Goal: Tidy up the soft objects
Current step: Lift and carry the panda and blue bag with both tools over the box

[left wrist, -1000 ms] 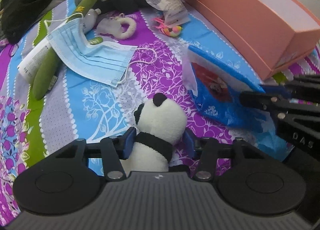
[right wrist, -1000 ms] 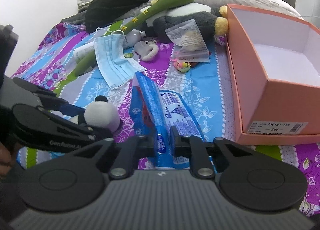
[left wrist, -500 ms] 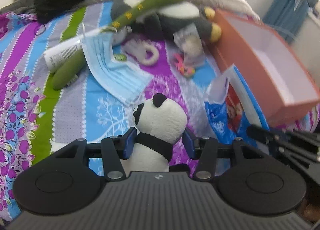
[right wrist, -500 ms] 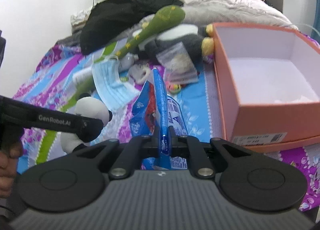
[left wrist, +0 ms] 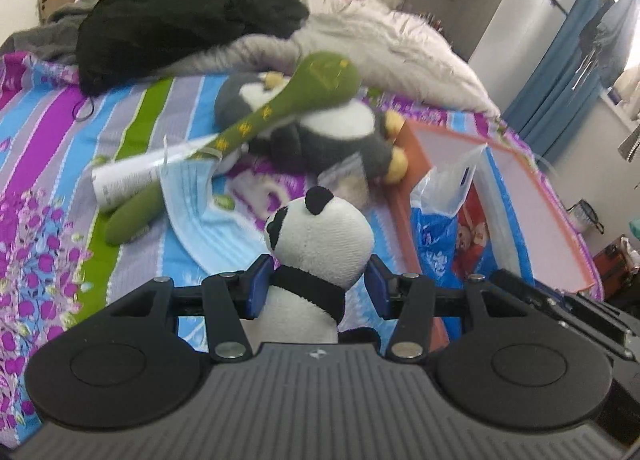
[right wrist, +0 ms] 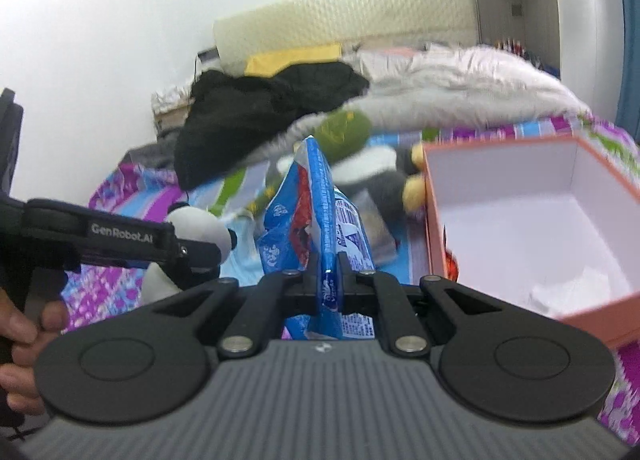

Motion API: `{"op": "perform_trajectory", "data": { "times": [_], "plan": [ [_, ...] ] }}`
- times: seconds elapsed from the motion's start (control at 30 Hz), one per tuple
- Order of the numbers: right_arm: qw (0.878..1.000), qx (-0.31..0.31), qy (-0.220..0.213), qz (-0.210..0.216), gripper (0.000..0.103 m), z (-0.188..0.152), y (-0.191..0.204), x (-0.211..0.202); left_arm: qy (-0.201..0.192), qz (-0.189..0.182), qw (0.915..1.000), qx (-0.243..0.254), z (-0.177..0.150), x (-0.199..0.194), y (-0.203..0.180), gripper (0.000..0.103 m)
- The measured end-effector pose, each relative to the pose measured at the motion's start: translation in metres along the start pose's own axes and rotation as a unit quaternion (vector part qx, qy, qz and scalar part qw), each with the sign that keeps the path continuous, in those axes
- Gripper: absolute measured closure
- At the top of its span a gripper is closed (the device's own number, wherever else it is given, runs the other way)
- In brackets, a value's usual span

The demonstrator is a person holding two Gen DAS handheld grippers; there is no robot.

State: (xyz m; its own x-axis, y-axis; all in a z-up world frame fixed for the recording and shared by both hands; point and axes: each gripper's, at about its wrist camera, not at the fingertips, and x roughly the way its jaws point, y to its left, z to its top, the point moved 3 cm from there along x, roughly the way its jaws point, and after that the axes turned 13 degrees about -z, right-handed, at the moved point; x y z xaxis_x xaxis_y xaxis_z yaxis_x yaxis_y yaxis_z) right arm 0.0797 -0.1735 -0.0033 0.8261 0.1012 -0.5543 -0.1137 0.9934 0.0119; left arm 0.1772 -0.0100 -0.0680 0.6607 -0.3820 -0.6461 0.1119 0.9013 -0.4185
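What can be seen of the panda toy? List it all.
The panda toy is a small plush, white knit-looking fabric with black ears, eye patch and a black band at the neck. It is upright, facing away, lifted clear of the bedsheet, clamped at the neck between the left gripper's blue pads. Its lower body is hidden.

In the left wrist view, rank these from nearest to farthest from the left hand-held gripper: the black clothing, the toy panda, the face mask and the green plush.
1. Toy panda, between the left hand-held gripper's fingers.
2. Face mask, on the bedspread, ahead and left.
3. Green plush, lying across the plush penguin behind the mask.
4. Black clothing, heaped at the far end.
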Motion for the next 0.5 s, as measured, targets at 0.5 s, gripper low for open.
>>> {"op": "perform_trajectory", "data": {
  "times": [0.5],
  "plan": [
    [0.995,0.008,-0.086,-0.053,0.093,0.073,-0.043,-0.017,-0.019,-0.054,0.9974,0.045,0.062,0.008,-0.072,0.047]
  ]
}}
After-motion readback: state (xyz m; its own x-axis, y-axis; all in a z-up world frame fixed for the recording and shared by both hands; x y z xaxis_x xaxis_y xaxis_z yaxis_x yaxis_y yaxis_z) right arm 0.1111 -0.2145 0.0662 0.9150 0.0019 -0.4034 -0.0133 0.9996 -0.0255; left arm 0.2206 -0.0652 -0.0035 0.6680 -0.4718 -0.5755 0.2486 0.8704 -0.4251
